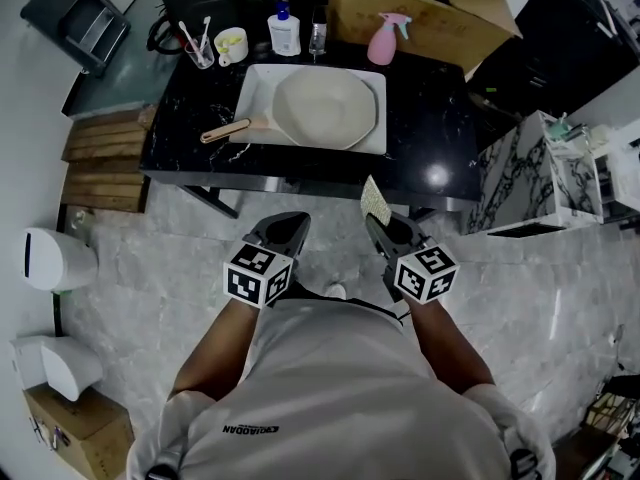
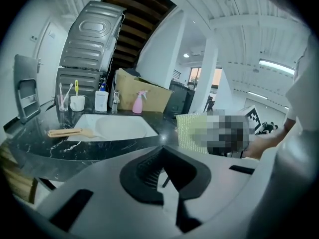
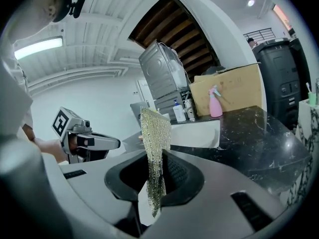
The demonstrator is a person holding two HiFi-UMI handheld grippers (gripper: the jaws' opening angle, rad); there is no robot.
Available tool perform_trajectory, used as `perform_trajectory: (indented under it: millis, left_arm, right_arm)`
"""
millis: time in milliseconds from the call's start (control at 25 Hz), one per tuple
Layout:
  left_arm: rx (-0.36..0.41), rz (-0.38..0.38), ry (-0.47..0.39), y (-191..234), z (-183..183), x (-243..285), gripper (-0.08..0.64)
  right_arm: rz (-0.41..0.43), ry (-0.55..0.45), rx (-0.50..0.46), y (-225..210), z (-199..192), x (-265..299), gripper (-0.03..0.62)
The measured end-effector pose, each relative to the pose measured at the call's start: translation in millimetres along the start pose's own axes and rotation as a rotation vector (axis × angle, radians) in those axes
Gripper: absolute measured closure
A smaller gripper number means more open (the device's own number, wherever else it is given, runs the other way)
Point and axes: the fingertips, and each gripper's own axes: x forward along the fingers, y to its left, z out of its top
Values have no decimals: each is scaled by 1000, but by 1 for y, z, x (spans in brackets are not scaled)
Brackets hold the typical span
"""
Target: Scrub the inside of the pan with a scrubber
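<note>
Pan [image 1: 325, 108] lies on a white tray [image 1: 262, 78] on the black counter [image 1: 430, 138], straight ahead of both gripper tips and well apart from them. Its pale bowl faces up, and nothing can be seen lying in it. Its long axis runs crosswise to the way the grippers point: the wooden handle [image 1: 225, 131] sticks out to the left, beyond the left gripper's [image 1: 290, 223] line, while the bowl sits ahead of the gap between the two tools.

By my reading, the left gripper is the nearer one to the handle and the right gripper [image 1: 380, 226] the nearer one to the bowl, so steadying falls to the left and scrubbing to the right.

The right gripper's jaws are clamped on the scrubber [image 3: 155, 133], a thin yellow-green mesh pad that stands up out of them, edge-on in the right gripper view, with a short tail hanging below the grip. The left gripper's jaws are closed together with nothing between them.

Both tools are held close in front of the person's body, side by side and short of the counter's near edge, pointing forward and a little downward. The coming move calls for a forward reach over that edge before the pad can meet the bowl.
</note>
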Motion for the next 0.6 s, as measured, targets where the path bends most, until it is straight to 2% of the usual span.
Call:
perform_trajectory:
  millis: [240, 440, 600]
  left_arm:
    - [16, -21, 44, -7, -3, -5, 546]
    - [76, -45, 30, -4, 4, -18, 546]
    - [85, -53, 14, 7, 7, -27, 546]
  right_arm:
    - [-19, -9, 24, 10, 1, -8, 518]
    - [-34, -11, 11, 27, 8, -4, 518]
    - [-43, -17, -7, 42, 10, 4, 518]
